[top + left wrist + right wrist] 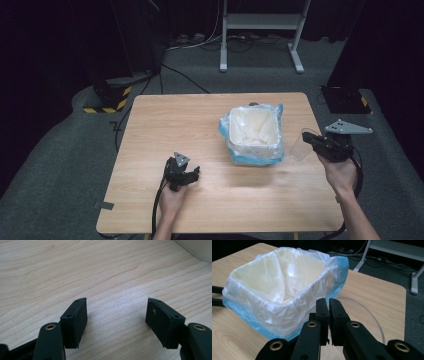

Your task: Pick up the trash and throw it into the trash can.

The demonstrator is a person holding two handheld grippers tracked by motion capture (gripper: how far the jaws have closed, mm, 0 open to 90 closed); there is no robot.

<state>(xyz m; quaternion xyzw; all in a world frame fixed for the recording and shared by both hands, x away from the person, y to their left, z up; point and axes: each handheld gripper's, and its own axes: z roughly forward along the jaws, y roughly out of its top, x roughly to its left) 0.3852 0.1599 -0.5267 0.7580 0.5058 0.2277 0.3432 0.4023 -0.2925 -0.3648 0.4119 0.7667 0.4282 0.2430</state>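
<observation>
A clear plastic cup point(300, 148) hangs off the table's right edge, tipped on its side, with my right gripper point(306, 138) shut on its thin wall. In the right gripper view the jaws point(328, 300) stand almost together and the cup's rim point(372, 315) curves away to their right. Just left of the cup stands a white bin lined with a clear and blue plastic bag point(231, 132), also seen close ahead in the right gripper view point(279, 307). My left gripper point(192, 175) rests open on the wooden table point(170, 125), nothing between its jaws point(117, 300).
The bin stands right of the table's middle. Bare wood spreads to the left and front of it. Beyond the table lie grey carpet, floor cables, a white metal stand point(260, 22) and a black base with yellow stripes point(107, 97).
</observation>
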